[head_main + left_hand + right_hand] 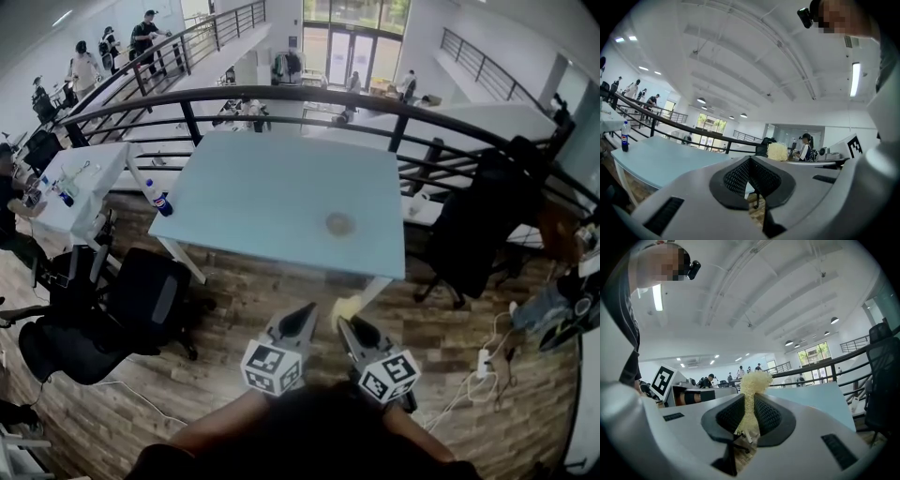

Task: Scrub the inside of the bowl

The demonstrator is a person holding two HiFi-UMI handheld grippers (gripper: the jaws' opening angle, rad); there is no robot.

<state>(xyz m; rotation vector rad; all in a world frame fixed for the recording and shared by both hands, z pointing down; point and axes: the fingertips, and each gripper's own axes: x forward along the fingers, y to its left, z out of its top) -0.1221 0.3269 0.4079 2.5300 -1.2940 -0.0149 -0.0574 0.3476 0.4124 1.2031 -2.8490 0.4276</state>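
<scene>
A small brownish bowl [339, 223] sits on the pale blue table [272, 197], right of its middle and near the front edge. Both grippers hang low in front of the table, close to my body. My left gripper [307, 317] [750, 162] is shut, its ribbed pads together with nothing between them. Beside it, my right gripper [348, 324] [749, 398] is shut on a pale yellow scrubbing sponge [751, 386] that sticks up past the fingertips. The sponge [344, 308] [777, 151] stays short of the table edge, apart from the bowl.
A cola bottle [159, 200] [625, 137] stands at the table's left edge. Black office chairs [141, 300] are left of the table and another [487, 225] is at the right. A dark railing [309, 98] runs behind the table. Cables and a power strip [484, 361] lie on the wooden floor.
</scene>
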